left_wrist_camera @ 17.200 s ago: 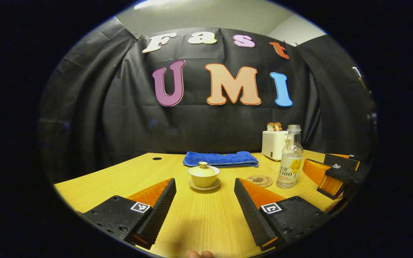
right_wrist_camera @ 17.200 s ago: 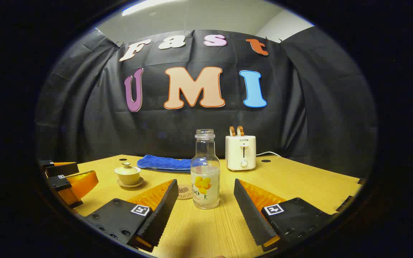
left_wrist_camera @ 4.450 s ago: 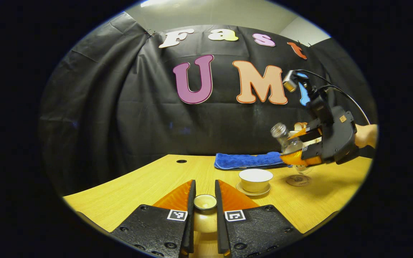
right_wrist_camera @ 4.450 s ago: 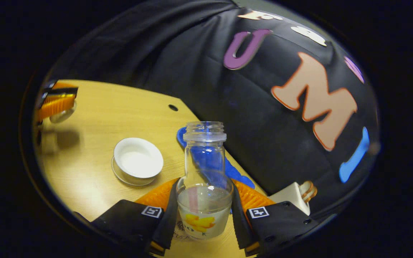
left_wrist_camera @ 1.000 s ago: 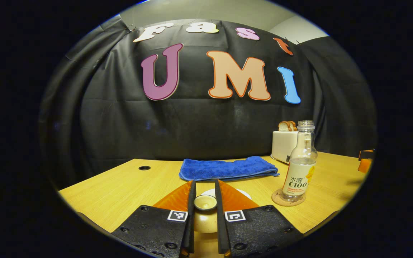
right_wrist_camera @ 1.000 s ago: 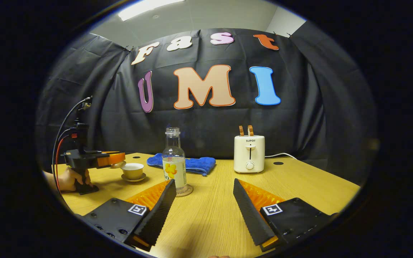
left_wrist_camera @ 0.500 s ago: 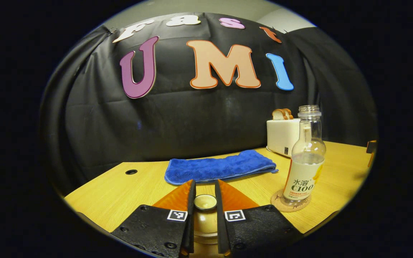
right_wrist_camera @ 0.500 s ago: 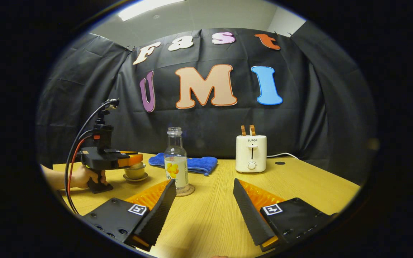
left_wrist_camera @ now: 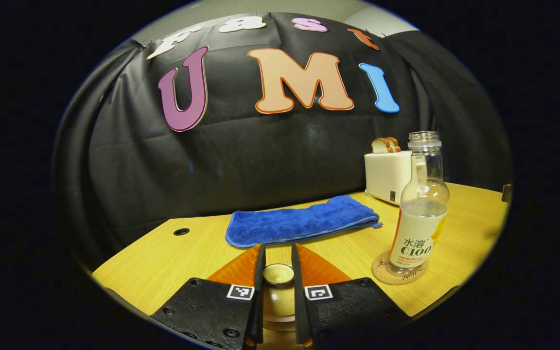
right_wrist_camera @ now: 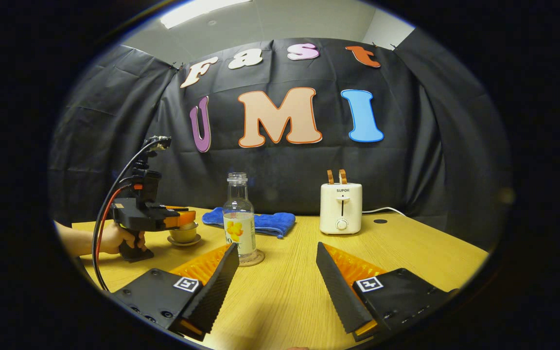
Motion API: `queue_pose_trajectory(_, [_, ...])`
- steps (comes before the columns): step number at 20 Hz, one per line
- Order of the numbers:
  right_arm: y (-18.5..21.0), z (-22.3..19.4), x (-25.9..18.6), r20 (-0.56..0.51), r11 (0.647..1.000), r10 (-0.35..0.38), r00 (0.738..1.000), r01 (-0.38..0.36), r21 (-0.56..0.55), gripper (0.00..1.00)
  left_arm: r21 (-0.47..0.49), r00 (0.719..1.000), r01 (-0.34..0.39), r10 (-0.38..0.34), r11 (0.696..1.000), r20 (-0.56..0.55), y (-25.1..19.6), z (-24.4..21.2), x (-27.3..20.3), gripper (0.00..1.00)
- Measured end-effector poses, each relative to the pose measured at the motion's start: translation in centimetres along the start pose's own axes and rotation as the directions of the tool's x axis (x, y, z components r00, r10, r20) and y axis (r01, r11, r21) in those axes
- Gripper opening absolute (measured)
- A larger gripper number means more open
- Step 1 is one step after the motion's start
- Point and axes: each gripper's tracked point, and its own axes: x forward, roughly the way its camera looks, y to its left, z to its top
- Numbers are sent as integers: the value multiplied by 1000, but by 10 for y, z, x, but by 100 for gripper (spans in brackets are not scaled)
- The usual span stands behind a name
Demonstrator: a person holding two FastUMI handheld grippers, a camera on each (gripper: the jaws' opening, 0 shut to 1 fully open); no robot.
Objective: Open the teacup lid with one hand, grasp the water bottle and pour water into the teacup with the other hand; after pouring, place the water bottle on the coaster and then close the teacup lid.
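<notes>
Two round holes pierce the pale wood-grain desk [right_wrist_camera: 285,291]: one hole [left_wrist_camera: 181,232] near its far left edge in the left gripper view, another [right_wrist_camera: 380,221] behind the toaster [right_wrist_camera: 341,208] in the right gripper view. A black cloth hangs as the back wall, with a pale ceiling and a lit panel [right_wrist_camera: 197,10] above it.

Going left to right in the right gripper view: a hand [right_wrist_camera: 114,239] holds the left claw [right_wrist_camera: 188,218] at the cup [right_wrist_camera: 184,234], which sits on its saucer toward the desk's left. The lid [left_wrist_camera: 278,274] is pinched by its knob between the left claw's [left_wrist_camera: 278,284] two fingers; whether the lid already rests on the cup I cannot tell. Next comes the bottle [right_wrist_camera: 239,221], uncapped, upright on the coaster [right_wrist_camera: 255,259], partly filled. Behind it lies a folded blue towel [right_wrist_camera: 265,222]. Further right stands the cream toaster with bread in its slots, a white cord running off to its right. The right claw [right_wrist_camera: 276,272] is spread wide over bare desk, near the bottle but not touching it.
</notes>
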Motion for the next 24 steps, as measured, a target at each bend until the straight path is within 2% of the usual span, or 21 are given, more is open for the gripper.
queue_pose_trajectory(7, [0, 0, -2, 0, 1000, 3, 1000, -3, 0, 97, 4, 1000, -16, 16, 1000, -15, 1, -2, 0, 23])
queue_pose_trajectory(9, [0, 1, -2, 1, 1000, 0, 1000, 0, -1, 97, -5, 1000, -21, 21, 1000, -5, 3, -1, -1, 27])
queue_pose_trajectory(10, [-1, 1, -2, 0, 1000, -2, 1000, 2, -1, 97, -11, 1000, -20, 20, 1000, 2, 4, 0, 0, 33])
queue_pose_trajectory(11, [0, 1, -2, 0, 1000, -3, 1000, 3, -1, 97, -16, 1000, -17, 17, 1000, 7, 3, 2, -2, 30])
queue_pose_trajectory(13, [-1, 1, -2, 0, 1000, -4, 1000, 4, -1, 97, -18, 1000, -4, 4, 1000, 10, 0, 2, -2, 33])
queue_pose_trajectory(15, [0, 1, -2, 0, 1000, -4, 1000, 4, -1, 97, -27, 1000, 2, -1, 1000, 19, 2, 3, -4, 50])
queue_pose_trajectory(17, [0, 1, -2, 1, 1000, -4, 1000, 4, 0, 97, -57, 997, -46, 49, 997, 59, 13, 8, -9, 99])
queue_pose_trajectory(18, [-1, 1, -2, 0, 1000, -7, 1000, 7, -1, 97, -77, 994, -70, 76, 995, 79, 19, 10, -12, 100])
queue_pose_trajectory(19, [-2, 1, -2, 1, 1000, -14, 1000, 14, -1, 100, -101, 989, -79, 90, 992, 115, 23, 16, -16, 96])
queue_pose_trajectory(20, [-3, 2, -2, 2, 1000, -18, 1000, 18, -2, 100, -136, 989, -79, 94, 988, 111, 25, 13, -18, 100])
queue_pose_trajectory(21, [-3, 2, -2, 2, 1000, -22, 1000, 22, -2, 100, -156, 989, -85, 102, 984, 106, 26, 12, -23, 96])
queue_pose_trajectory(22, [-5, 2, -2, 3, 1000, -31, 1000, 31, -2, 97, -148, 989, -93, 108, 985, 99, 27, 9, -28, 97])
queue_pose_trajectory(24, [-8, 2, -3, 4, 999, -51, 999, 51, -2, 100, -150, 988, -100, 117, 984, 103, 24, 8, -45, 97])
